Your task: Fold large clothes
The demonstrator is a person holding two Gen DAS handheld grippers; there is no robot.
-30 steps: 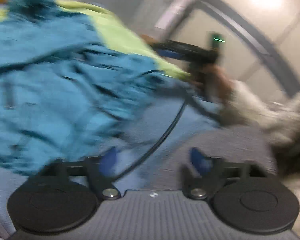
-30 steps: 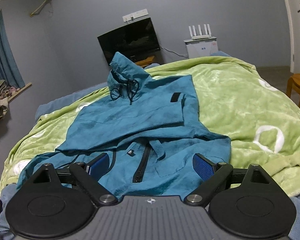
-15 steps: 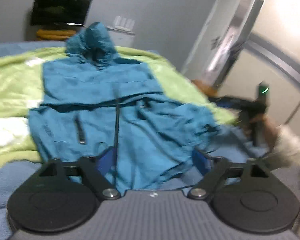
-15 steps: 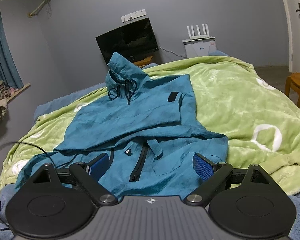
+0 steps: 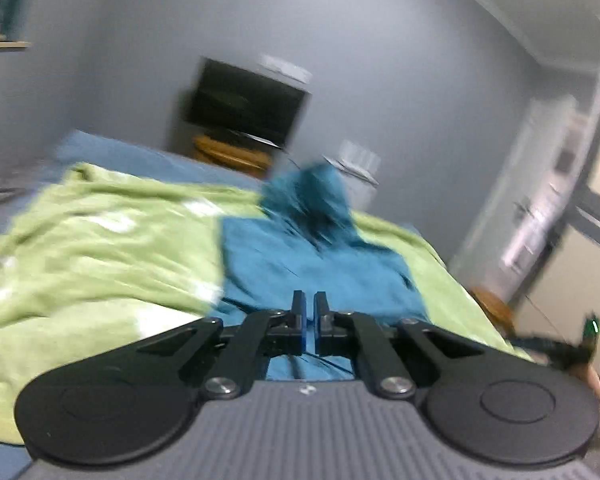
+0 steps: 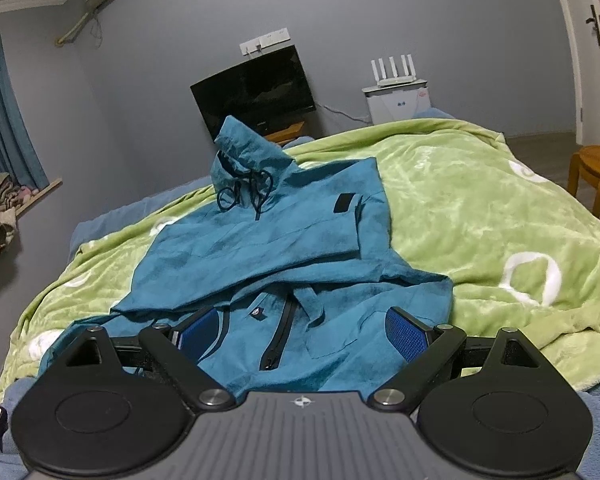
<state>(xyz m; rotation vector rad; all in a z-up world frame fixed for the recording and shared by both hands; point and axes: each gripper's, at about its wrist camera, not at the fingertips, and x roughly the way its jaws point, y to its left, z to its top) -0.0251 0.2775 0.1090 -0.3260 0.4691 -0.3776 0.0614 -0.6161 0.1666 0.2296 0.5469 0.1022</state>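
Right wrist view alone shows the teal hooded jacket (image 6: 284, 240) with sleeves folded across, right gripper (image 6: 300, 330) spread wide above its hem. Left gripper (image 5: 309, 320) has just closed, nothing visible between its jaws. Green blanket (image 6: 480, 208) on the bed; grey walls.

A teal hooded jacket (image 6: 284, 240) is spread on a green blanket (image 6: 480, 216), one sleeve folded across its chest. The right gripper (image 6: 302, 330) is held above its hem, jaws wide apart.

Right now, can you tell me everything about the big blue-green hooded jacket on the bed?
The teal hooded jacket looks soft and suede-like. It lies front up on the green blanket, hood bunched upright at the far end with a dark drawstring. A sleeve with a black patch is folded across the chest. A dark zipper runs down the lower front. Neither gripper holds it.
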